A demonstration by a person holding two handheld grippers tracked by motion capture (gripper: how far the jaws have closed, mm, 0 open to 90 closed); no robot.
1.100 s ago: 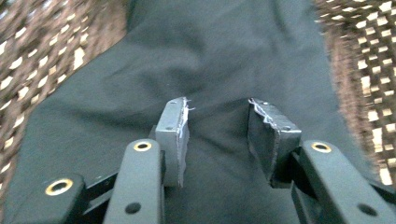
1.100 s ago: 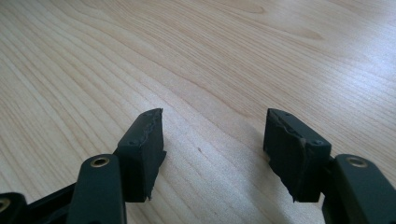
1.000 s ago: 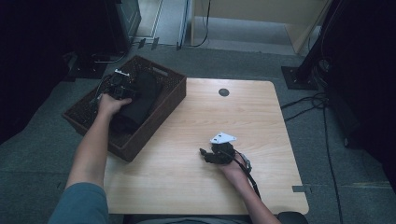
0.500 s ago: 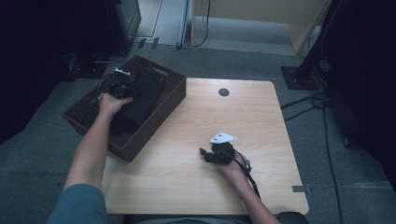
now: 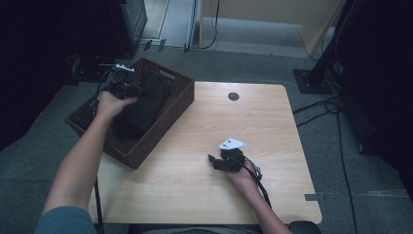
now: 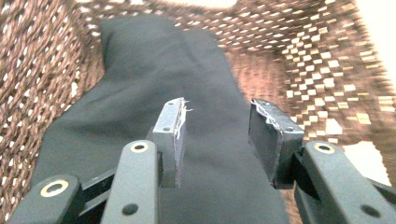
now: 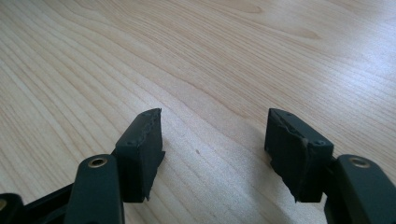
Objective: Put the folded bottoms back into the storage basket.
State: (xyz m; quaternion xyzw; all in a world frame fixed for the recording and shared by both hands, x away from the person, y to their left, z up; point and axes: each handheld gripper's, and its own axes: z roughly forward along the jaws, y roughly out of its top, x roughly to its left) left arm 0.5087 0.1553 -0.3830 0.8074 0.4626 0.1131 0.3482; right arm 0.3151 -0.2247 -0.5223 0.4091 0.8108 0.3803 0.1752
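Observation:
A black cloth (image 5: 146, 105) lies folded in a brown wicker basket (image 5: 180, 97) at the table's left edge. My left gripper (image 5: 122, 89) hovers over the basket's far left part and points down at the cloth (image 6: 154, 70). Its jaws (image 6: 219, 121) stand apart, and the smooth cloth shows beyond the gap with the basket weave (image 6: 299, 60) around it. My right gripper (image 5: 212, 160) rests low on the wooden table (image 5: 204, 126), right of centre. It is open (image 7: 215, 135), with bare wood between its pads.
A small black round cap (image 5: 233, 96) sits in the tabletop near the far edge. The basket overhangs the table's left side. Cables (image 5: 336, 112) run over the grey floor at the right, and dark furniture stands behind the basket.
My left hand has lifted its gripper a little higher above the cloth in the basket. The right hand and gripper have stayed put.

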